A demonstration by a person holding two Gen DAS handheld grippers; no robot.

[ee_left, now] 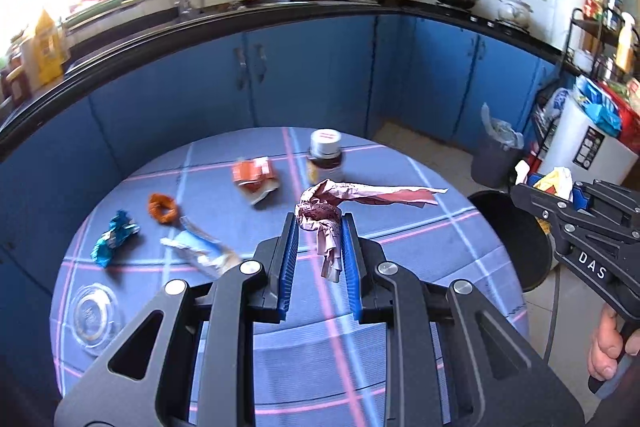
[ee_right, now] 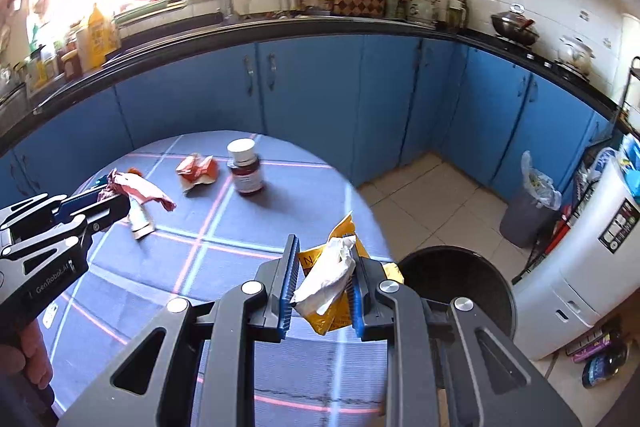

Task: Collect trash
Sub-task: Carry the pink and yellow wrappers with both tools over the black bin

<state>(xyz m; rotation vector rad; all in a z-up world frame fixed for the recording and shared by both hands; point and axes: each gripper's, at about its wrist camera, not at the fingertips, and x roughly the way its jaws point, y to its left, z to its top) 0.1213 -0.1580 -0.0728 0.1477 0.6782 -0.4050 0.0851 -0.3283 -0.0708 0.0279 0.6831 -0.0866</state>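
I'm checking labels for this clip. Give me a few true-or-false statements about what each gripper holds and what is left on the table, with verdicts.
1. The left gripper is shut on crumpled pink paper. True.
2. The right gripper is empty. False: it is shut on a yellow packet and a white tissue.
3. The brown bottle lies on its side. False: it stands upright on the table.
4. A black bin stands on the floor beside the table. True.
5. A blue wrapper lies on the table. True.

Left tongs (ee_left: pixel 319 227) clamped and angled downward, right tongs (ee_right: pixel 326 247) likewise, both hand-held
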